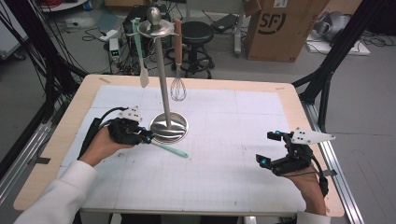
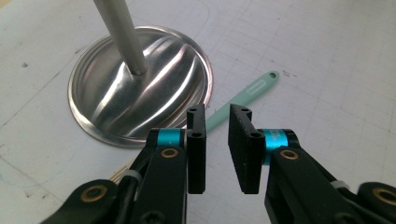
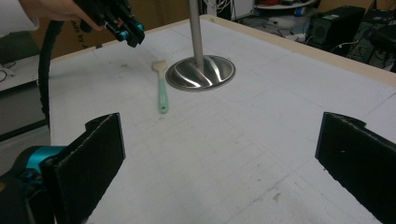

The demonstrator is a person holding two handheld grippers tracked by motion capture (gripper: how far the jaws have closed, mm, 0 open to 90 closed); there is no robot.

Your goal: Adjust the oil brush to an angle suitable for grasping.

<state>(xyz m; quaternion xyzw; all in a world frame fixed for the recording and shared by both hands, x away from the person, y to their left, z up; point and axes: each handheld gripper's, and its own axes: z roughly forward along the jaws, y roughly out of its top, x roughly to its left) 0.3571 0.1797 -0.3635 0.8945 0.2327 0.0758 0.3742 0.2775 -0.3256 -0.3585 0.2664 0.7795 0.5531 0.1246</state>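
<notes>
Bench (image 1: 243,186) with white gridded mat carries everything. Steel utensil stand (image 1: 168,125) sits just beyond the left jaws, its round base slightly to their left in the left gripper view, pole rising up out of frame. In the high view a pale spatula (image 1: 142,70) and a whisk (image 1: 178,84) hang from the stand's top disc.

Left gripper (image 2: 218,149) hovers low over the bench, jaws narrowed to a small gap, not pressed together, pads on nothing. Mint-handled brush (image 2: 243,99) lies flat on the bench, handle running away from the jaws up and to the right, its near end passing under the gap between them; bristle head hidden below the jaws here. In the right gripper view the brush head lies just beside the stand base, touching or not I cannot tell.

Right gripper (image 1: 275,151) is well apart from stand and brush, jaws spread wide, nothing between them.
</notes>
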